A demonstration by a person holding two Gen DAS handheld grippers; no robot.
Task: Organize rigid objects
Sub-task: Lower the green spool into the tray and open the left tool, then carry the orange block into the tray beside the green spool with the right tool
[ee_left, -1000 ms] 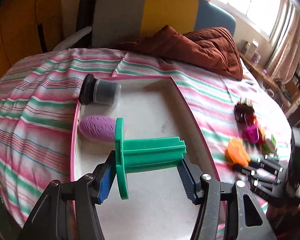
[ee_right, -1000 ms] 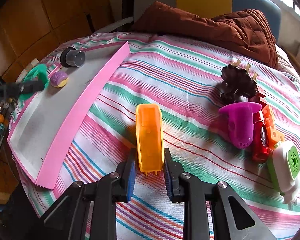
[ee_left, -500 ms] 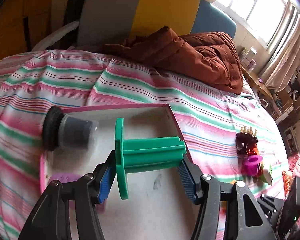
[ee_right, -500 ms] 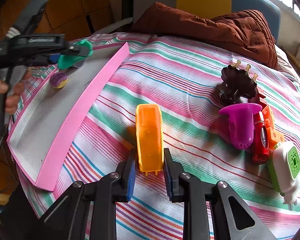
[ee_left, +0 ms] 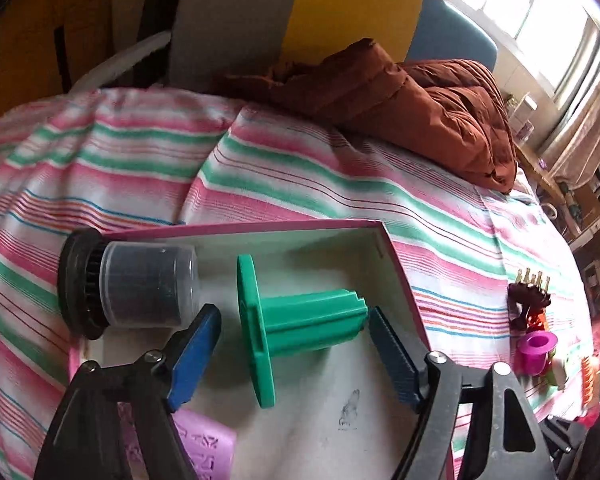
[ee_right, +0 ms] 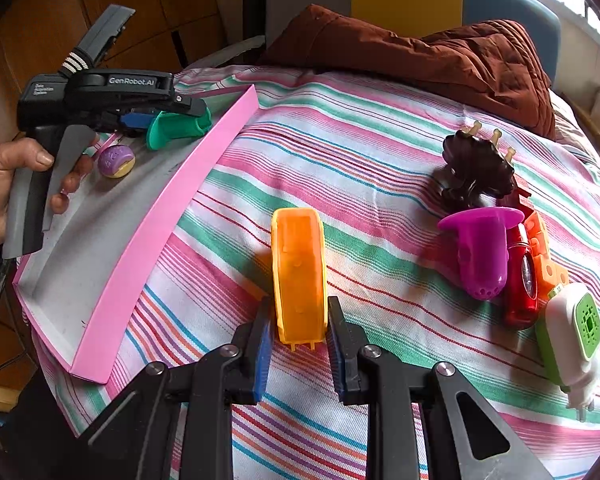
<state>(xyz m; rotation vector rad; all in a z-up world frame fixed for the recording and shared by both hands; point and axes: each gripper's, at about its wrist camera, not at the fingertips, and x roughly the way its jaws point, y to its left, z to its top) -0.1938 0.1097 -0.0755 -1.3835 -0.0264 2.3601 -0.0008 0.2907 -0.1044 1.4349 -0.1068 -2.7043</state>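
Pink-walled tray (ee_left: 396,264) fills the lower middle of the left wrist view, lying on the striped bedcover (ee_left: 300,184); in the right wrist view the same tray (ee_right: 156,240) runs along the left side of the frame. Inside it, at frame centre, a green spool (ee_left: 300,320) lies on its side between the blue pads of the left gripper (ee_left: 296,344), whose jaws are opening: both pads stand clear of the spool, the flange toward the left pad and the hub end just short of the right one. Just left of the spool, touching the tray's upper left rim, lies a clear jar with a black lid (ee_left: 128,288). A purple patterned piece (ee_left: 208,448) shows at the bottom edge, partly hidden behind the left finger.

In the right wrist view the right gripper (ee_right: 300,344) is at lower centre, pinched on the near end of an orange plastic piece (ee_right: 298,272) lying on the bedcover. A person's hand (ee_right: 4,184) at the left edge holds the left gripper's handle.
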